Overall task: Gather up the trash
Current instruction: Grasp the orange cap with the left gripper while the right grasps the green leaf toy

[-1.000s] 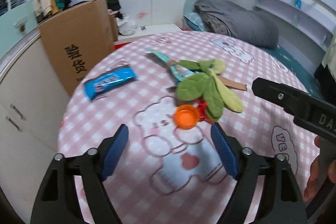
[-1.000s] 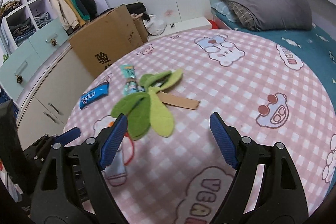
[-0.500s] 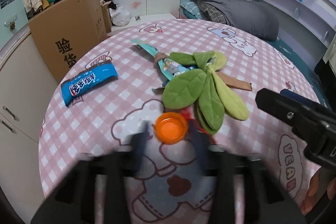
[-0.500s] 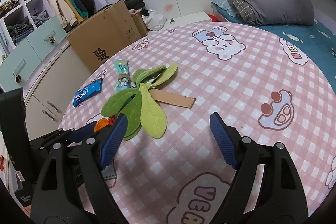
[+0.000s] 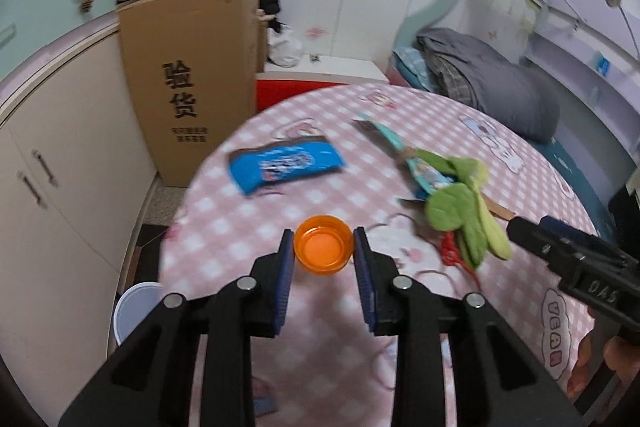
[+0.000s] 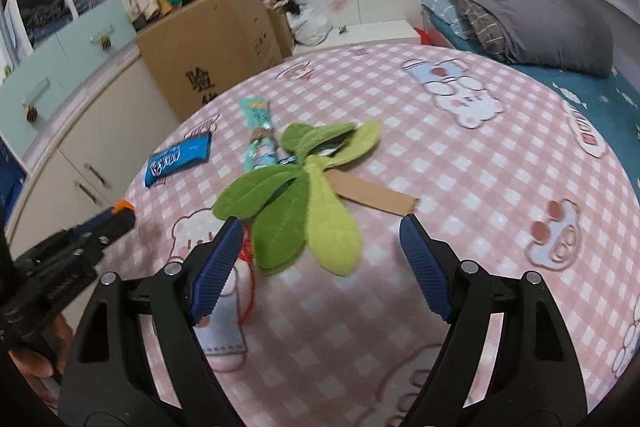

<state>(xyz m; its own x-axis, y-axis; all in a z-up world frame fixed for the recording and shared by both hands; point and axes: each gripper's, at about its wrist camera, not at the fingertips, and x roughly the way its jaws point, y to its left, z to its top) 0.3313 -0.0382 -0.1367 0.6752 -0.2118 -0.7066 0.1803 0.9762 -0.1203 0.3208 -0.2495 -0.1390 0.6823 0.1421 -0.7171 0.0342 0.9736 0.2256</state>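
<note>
Pink checked table (image 5: 248,219), left tool (image 5: 323,247) clamped on orange cap (image 5: 323,249), right tool (image 6: 322,227) wide, empty.

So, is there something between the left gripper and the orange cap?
No. The orange cap already sits between the fingers of the left gripper, which have just been closing and now press its sides. Nothing else is in between.

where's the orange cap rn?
Left wrist view, centre: orange cap clamped in the left gripper, near the table's left edge, below the blue wrapper.
</note>
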